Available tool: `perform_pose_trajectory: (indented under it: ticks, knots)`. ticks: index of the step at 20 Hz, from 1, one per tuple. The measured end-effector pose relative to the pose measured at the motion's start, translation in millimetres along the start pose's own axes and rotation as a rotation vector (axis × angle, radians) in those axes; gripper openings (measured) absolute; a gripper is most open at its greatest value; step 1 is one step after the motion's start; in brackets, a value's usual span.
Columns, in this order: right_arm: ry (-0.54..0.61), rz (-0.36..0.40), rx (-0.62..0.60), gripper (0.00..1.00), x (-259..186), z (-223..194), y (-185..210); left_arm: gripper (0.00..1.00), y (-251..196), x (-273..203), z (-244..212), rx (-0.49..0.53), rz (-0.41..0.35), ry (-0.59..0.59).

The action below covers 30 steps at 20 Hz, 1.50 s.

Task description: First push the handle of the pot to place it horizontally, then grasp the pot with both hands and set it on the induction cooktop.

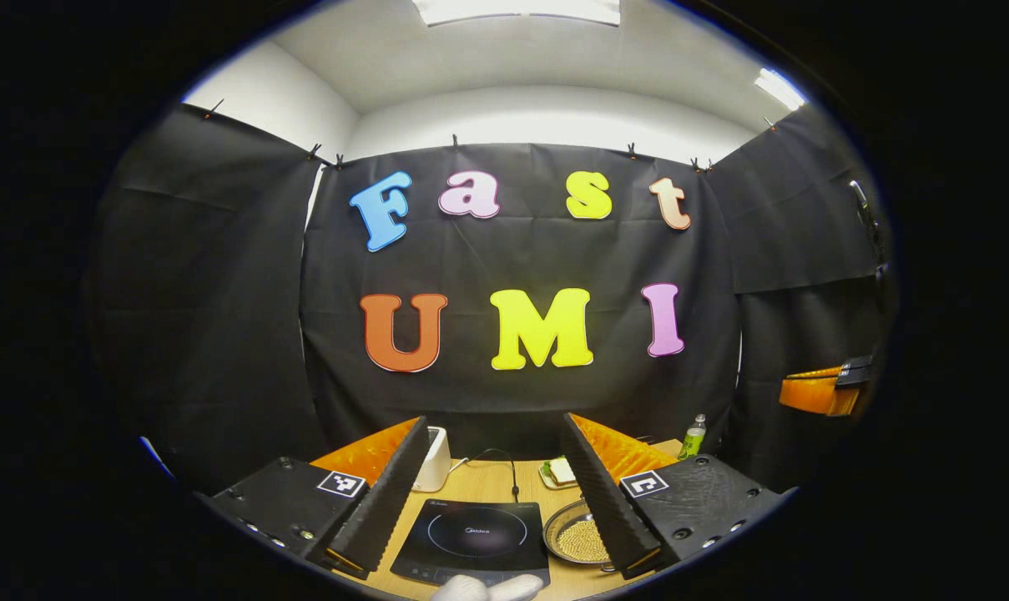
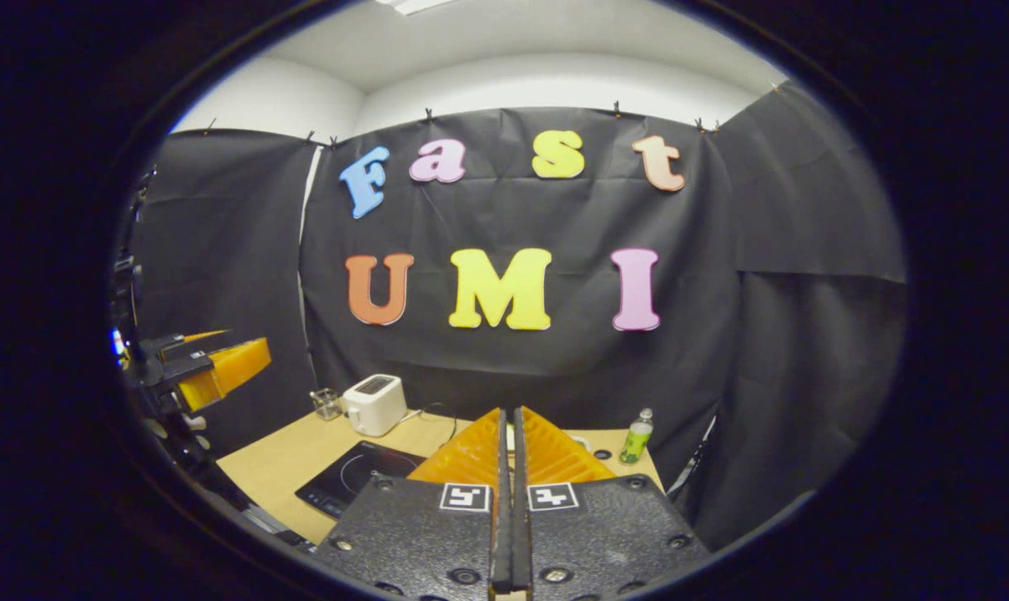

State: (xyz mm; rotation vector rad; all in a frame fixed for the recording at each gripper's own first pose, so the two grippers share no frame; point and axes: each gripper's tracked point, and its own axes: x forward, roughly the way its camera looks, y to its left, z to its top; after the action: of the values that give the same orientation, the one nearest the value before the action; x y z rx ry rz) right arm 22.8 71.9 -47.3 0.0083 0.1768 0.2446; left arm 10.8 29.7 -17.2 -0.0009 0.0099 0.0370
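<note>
Two grippers hang above a light wooden table that stands against the booth's black cloth wall. Largest on the table is the induction cooktop, a flat, glossy black slab with a thin printed ring, lying near the front edge; in the right gripper view it lies left of that gripper's fingers. Just beside its right edge sits the pot, a shallow round metal pan with a shiny rim, filled with small yellowish grains; the left gripper's right finger crosses in front of its right side, so its handle cannot be made out.

Behind the cooktop stands a white toaster, smooth and rounded, with a dark cord running from it across the wood. A small clear glass stands just left of the toaster. At the table's far right stands a green bottle with a pale cap. A small plate with a pale slice on it lies behind the pot.

The left gripper has its ribbed fingers set wide apart, with the cooktop showing between them. The right gripper has its fingers pressed together with nothing between them. A white-gloved hand shows at the bottom edge of the left gripper view.
</note>
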Motion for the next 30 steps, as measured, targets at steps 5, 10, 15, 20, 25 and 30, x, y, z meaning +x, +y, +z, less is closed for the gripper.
perform_pose_trajectory:
  ticks: [5,10,15,20,25,30]
  knots:
    - [0.093,0.088,0.018,0.04,20,-35,30,0.95,9,-5,-4,-0.003,0.023,0.005]
    - [0.197,0.162,0.007,0.04,42,-84,59,0.95,17,-11,-11,-0.008,0.048,0.020]
    - [0.334,0.218,-0.021,0.03,60,-152,82,0.95,22,-14,-16,-0.001,0.072,0.016]
    - [0.470,0.241,-0.022,0.04,72,-220,94,0.95,24,-17,-30,-0.014,0.093,0.035]
    - [0.599,0.268,-0.013,0.04,79,-279,105,0.95,24,-16,-46,-0.028,0.105,0.071]
    - [0.719,0.285,-0.013,0.04,82,-333,116,0.95,30,-14,-55,-0.036,0.119,0.087]
